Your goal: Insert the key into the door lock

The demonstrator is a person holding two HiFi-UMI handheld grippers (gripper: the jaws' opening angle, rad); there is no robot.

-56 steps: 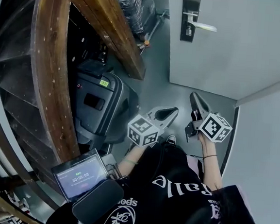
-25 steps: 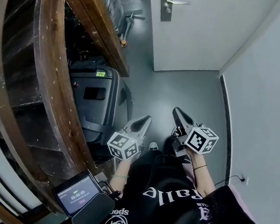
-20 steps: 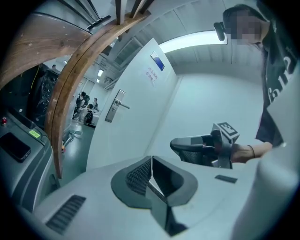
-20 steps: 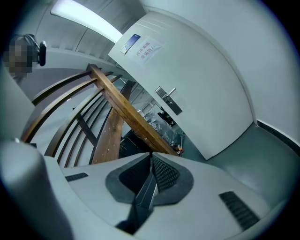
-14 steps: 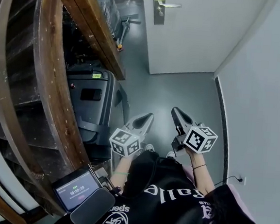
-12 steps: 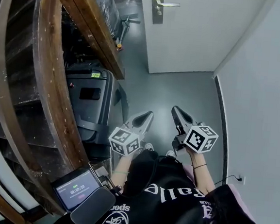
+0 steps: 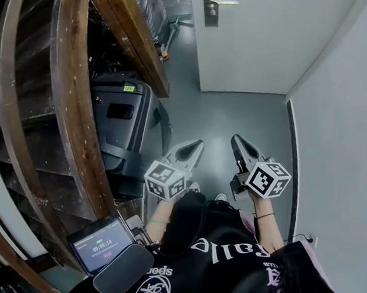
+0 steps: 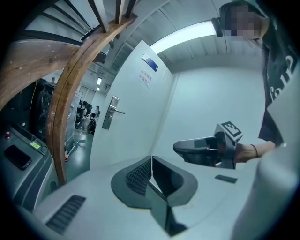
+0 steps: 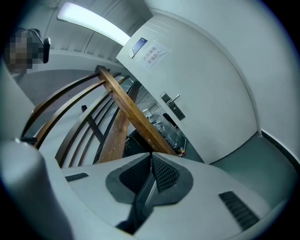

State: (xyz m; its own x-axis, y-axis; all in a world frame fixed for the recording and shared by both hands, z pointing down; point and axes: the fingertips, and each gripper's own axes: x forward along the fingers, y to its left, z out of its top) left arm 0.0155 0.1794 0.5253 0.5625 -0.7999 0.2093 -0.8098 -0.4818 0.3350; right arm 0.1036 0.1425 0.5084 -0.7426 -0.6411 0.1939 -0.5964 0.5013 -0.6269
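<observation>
The white door [image 7: 269,42] stands ajar at the top of the head view, with a metal lock plate and lever handle [image 7: 212,3] near its left edge. My left gripper [image 7: 195,145] and right gripper [image 7: 237,141] are held side by side low in front of the body, well short of the door. Both are shut with nothing between the jaws. No key shows in any view. The left gripper view shows the lock plate [image 8: 109,113] far off and the right gripper [image 8: 180,149] to its right. In the right gripper view the handle [image 9: 171,105] is distant too.
A curved wooden staircase [image 7: 66,100] fills the left side, and its beam [image 9: 133,115] runs close to the right gripper. A dark machine [image 7: 118,124] sits under the stairs. A white wall [image 7: 351,125] bounds the right. A small screen [image 7: 101,244] hangs at the person's waist.
The head view has swung, so the door and handle sit higher and further left than 2.2 s ago. Both grippers stay shut and held in much the same place before the body.
</observation>
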